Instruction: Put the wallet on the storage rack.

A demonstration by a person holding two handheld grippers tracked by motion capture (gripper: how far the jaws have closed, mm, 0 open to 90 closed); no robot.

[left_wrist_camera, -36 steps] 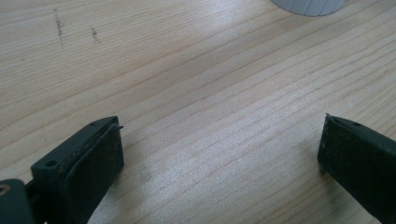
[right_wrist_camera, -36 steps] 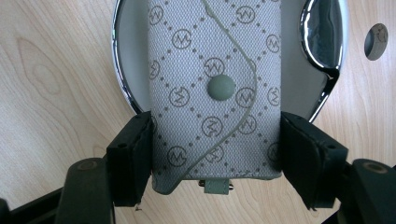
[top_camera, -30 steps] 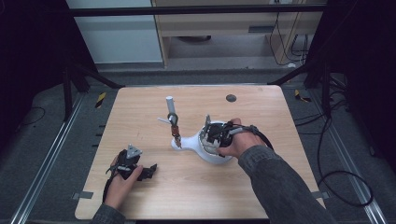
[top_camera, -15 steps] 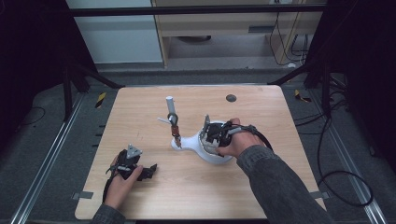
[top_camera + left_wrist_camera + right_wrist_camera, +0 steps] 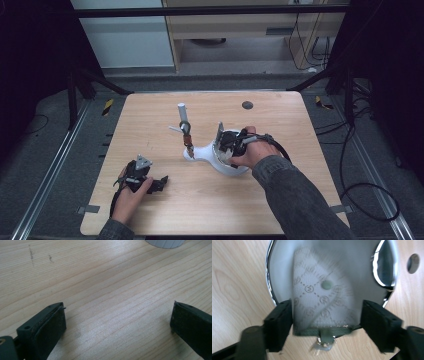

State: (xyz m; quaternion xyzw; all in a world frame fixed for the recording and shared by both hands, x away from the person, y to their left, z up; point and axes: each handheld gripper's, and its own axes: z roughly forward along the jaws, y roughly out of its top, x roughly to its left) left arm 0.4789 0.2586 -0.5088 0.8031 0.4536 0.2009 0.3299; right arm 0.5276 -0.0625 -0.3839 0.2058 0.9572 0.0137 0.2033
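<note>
My right gripper (image 5: 226, 146) hangs over the white bowl (image 5: 226, 165) near the middle of the table (image 5: 280, 200), pointing down into it. In the right gripper view the bowl's shiny rim (image 5: 270, 277) curves around a patterned pouch (image 5: 319, 302) with a small round snap on it. The pouch sits blurred between my two black jaws, its dark edge and a little metal pull (image 5: 323, 341) at the near end. The jaws have just been opening; they stand partly apart on either side of the pouch, and I cannot tell whether the pads still press on it.

Just left of the bowl a small stand (image 5: 186, 132) rises from the table, with a white cylinder on top and a brown piece lower down; it stands touching or almost touching the bowl's left edge.

My left gripper (image 5: 157, 184) rests on the table at the near left, well apart from the bowl. In the left gripper view its jaws are wide with bare wood between them.
</note>
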